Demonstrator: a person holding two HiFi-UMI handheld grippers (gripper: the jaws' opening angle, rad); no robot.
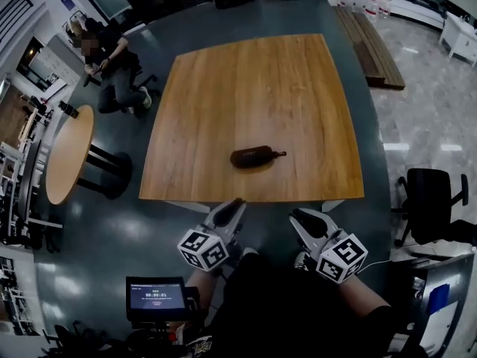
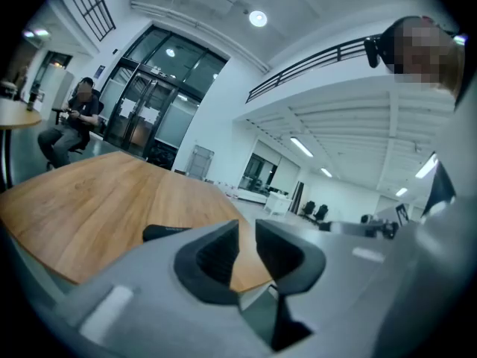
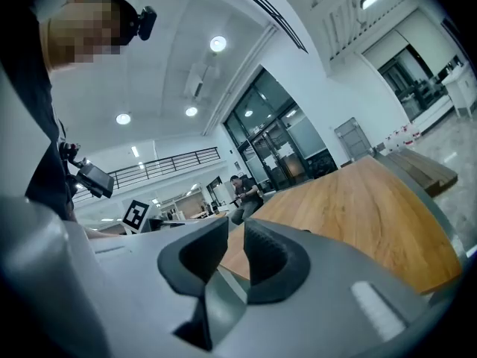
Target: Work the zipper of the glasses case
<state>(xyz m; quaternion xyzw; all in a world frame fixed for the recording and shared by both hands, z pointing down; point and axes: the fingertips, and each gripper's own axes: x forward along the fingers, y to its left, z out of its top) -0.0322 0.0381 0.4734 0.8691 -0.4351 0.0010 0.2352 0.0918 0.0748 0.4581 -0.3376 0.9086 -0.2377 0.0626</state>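
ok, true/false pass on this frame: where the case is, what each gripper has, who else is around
The glasses case lies on the large wooden table, near its front edge. True.
The left gripper is clamped on the case. False: its jaws stand slightly apart, empty, short of the table.
The right gripper holds nothing. True.
Nobody else is in the room. False: a seated person is beyond the table's far left corner.
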